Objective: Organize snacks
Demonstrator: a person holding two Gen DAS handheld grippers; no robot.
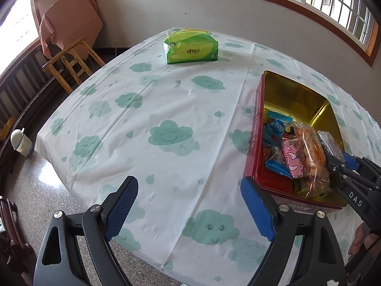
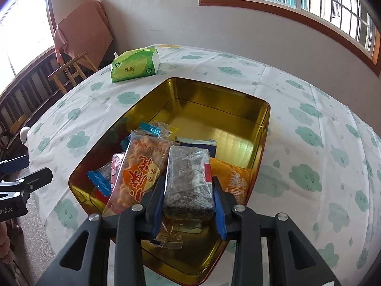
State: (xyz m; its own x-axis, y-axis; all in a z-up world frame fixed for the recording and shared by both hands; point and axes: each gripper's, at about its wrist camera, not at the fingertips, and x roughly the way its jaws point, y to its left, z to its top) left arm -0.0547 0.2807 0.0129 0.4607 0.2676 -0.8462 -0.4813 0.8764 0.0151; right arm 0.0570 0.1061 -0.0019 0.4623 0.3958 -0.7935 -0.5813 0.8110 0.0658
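A red tin with a gold inside (image 1: 257, 128) (image 2: 214, 100) stands on the table and holds several wrapped snacks, among them an orange cracker pack (image 2: 140, 171) (image 1: 314, 159). My right gripper (image 2: 188, 190) is shut on a dark seed bar in clear wrap (image 2: 188, 178) and holds it over the near end of the tin. In the left wrist view the right gripper (image 1: 333, 159) reaches into the tin from the right with the bar (image 1: 329, 143). My left gripper (image 1: 188, 205) is open and empty, above the table's near edge, left of the tin.
A green tissue pack (image 1: 190, 46) (image 2: 134, 65) lies at the far side of the cloud-print tablecloth (image 1: 154, 109). A wooden chair (image 1: 71, 64) with an orange cloth stands beyond the table's left corner. A small white bin (image 1: 20, 143) sits on the floor.
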